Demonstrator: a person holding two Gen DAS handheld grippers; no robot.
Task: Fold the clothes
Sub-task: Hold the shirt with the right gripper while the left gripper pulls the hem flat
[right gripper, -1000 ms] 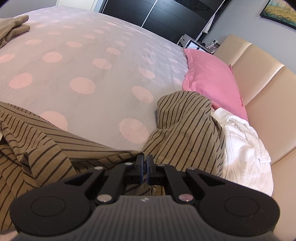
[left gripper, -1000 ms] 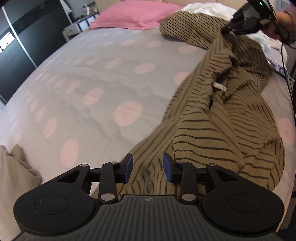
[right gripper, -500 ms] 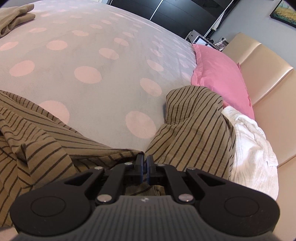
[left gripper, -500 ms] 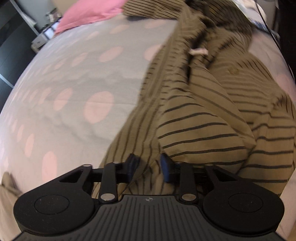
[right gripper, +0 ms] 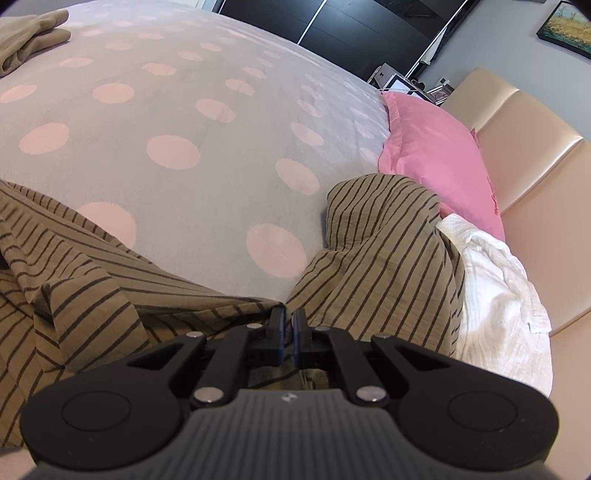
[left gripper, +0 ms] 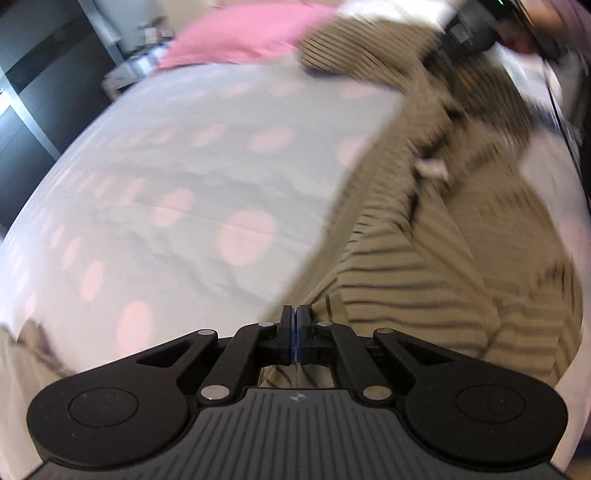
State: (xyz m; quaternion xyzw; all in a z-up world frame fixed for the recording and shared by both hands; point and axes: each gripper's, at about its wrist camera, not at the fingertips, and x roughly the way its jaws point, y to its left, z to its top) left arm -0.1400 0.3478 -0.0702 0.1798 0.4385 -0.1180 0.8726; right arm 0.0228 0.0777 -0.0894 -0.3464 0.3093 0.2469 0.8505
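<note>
An olive-brown striped garment (left gripper: 454, 251) lies rumpled along the right side of a grey bed with pink dots (left gripper: 177, 177). My left gripper (left gripper: 295, 314) is shut on the garment's near edge; the view is blurred. My right gripper (right gripper: 287, 317) is shut on another edge of the same garment (right gripper: 380, 243), which spreads to both sides of it. The right gripper also shows at the top right of the left wrist view (left gripper: 476, 29).
A pink pillow (right gripper: 436, 162) and a white garment (right gripper: 498, 295) lie by the beige headboard (right gripper: 524, 140). A tan cloth (right gripper: 29, 40) lies at the bed's far corner. Dark wardrobes (right gripper: 332, 22) and a nightstand (right gripper: 402, 81) stand beyond.
My left gripper has closed from open onto the striped garment's edge and has drawn back. My right gripper stays shut on the garment and has shifted slightly.
</note>
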